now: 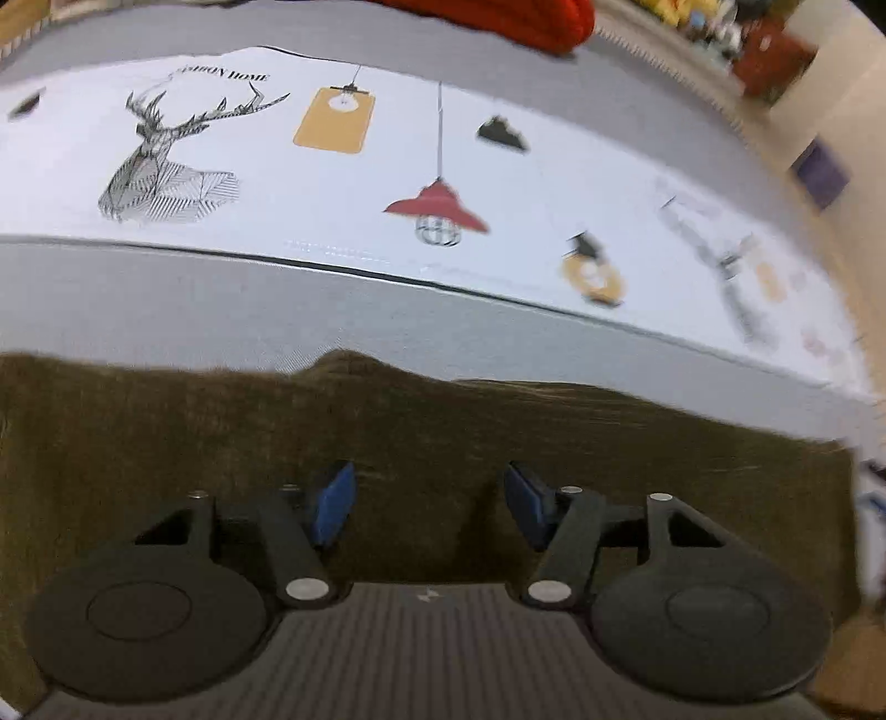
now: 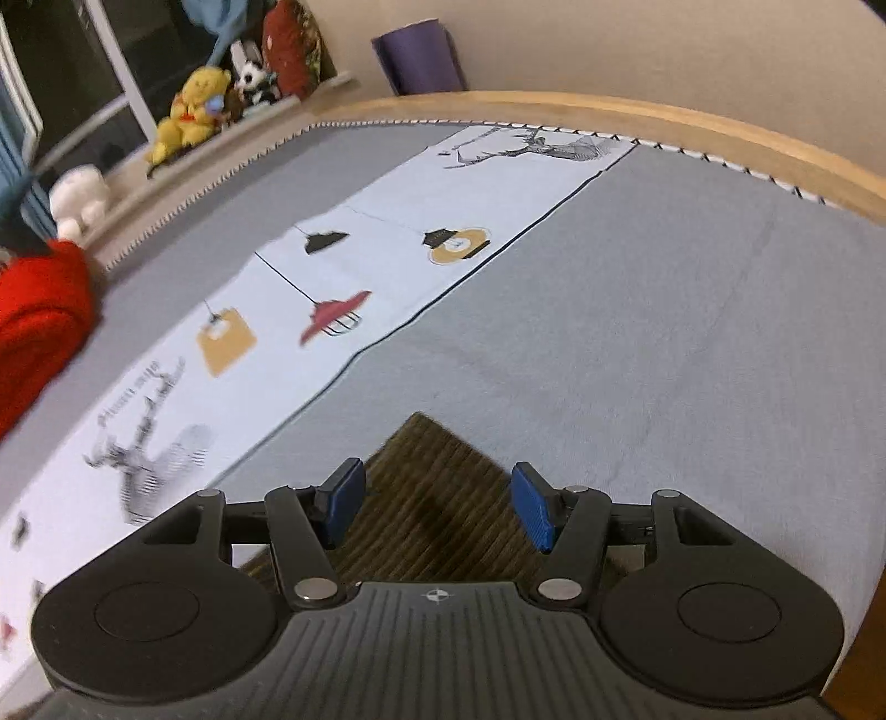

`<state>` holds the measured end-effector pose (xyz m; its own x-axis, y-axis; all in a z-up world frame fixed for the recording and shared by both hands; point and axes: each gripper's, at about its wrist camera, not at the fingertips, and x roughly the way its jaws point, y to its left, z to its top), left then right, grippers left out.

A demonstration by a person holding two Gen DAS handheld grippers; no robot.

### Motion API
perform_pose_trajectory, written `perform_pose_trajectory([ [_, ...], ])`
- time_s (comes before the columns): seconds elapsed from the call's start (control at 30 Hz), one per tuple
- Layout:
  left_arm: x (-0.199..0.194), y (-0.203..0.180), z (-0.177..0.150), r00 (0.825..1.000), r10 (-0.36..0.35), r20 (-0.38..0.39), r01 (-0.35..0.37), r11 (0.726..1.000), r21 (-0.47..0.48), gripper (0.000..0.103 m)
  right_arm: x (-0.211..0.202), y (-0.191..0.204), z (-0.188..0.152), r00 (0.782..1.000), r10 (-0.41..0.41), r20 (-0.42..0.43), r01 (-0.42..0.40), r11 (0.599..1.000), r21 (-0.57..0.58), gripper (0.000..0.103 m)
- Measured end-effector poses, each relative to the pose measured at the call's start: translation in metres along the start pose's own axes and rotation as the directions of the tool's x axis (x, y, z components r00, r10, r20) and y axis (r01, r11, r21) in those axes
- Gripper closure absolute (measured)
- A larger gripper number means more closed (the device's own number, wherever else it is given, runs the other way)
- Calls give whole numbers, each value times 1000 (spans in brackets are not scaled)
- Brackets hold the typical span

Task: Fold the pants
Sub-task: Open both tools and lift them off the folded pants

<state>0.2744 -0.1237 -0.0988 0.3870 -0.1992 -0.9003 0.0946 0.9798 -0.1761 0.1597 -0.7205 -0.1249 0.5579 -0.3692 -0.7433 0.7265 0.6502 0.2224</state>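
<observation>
In the left wrist view, the left gripper (image 1: 429, 501) tilts steeply downward over the olive-brown corduroy pants (image 1: 221, 443), which lie flat on the grey bed cover (image 1: 166, 299). Its blue-padded fingers (image 1: 332, 504) stand apart with nothing pressed between them; only the ribbed cloth of the pants shows in the gap beneath. The far edge of the pants runs across the view just this side of the white printed strip with a deer head and hanging lamps (image 1: 387, 166). A red knitted garment (image 1: 526, 22) lies beyond that strip.

In the right wrist view, the right gripper (image 2: 437, 507) points down at a shallower slant. Its jaws are likewise parted and grip nothing. A corner of the pants (image 2: 437, 476) pokes up between the fingers, resting on the grey cover to the right of the printed strip (image 2: 332, 277). The red garment (image 2: 39, 321) sits left of the strip, and a yellow plush toy (image 2: 191, 105) sits on the ledge beyond it.
</observation>
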Motion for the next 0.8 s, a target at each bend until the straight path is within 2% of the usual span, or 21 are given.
perform_pose_trajectory([
  [0.07,21,2,2,998,68,-13,-68,998,9,40,11,3,-3,998,-58,-18,57,997,-55,43],
  [0.13,31,12,6,999,50,-8,-50,998,-29,39,24,6,-6,998,-52,-28,48,992,-117,43],
  [0.2,34,13,13,999,54,2,-54,998,-39,38,44,12,-7,996,-78,-51,69,984,-166,43],
  [0.27,39,14,20,998,59,9,-59,997,-51,38,56,21,-3,998,-68,-14,65,983,-170,35],
  [0.43,43,25,29,1000,21,12,-19,985,-173,31,73,39,6,998,-62,-6,59,980,-192,36],
  [0.5,37,26,26,1000,8,26,-3,984,-177,31,68,38,5,999,-50,8,50,978,-201,37],
  [0.57,26,26,22,999,0,41,6,987,-163,30,56,26,5,1000,-7,23,10,990,-143,37],
  [0.67,1,30,16,994,12,105,2,991,-132,16,34,7,3,998,50,47,-47,997,-55,37],
  [0.73,-16,37,11,990,18,141,-1,992,-123,14,15,-1,-2,995,87,54,-86,996,-20,37],
  [0.8,-30,45,6,986,50,158,-32,993,-117,8,-8,-3,-11,989,133,58,-133,991,-4,37],
])
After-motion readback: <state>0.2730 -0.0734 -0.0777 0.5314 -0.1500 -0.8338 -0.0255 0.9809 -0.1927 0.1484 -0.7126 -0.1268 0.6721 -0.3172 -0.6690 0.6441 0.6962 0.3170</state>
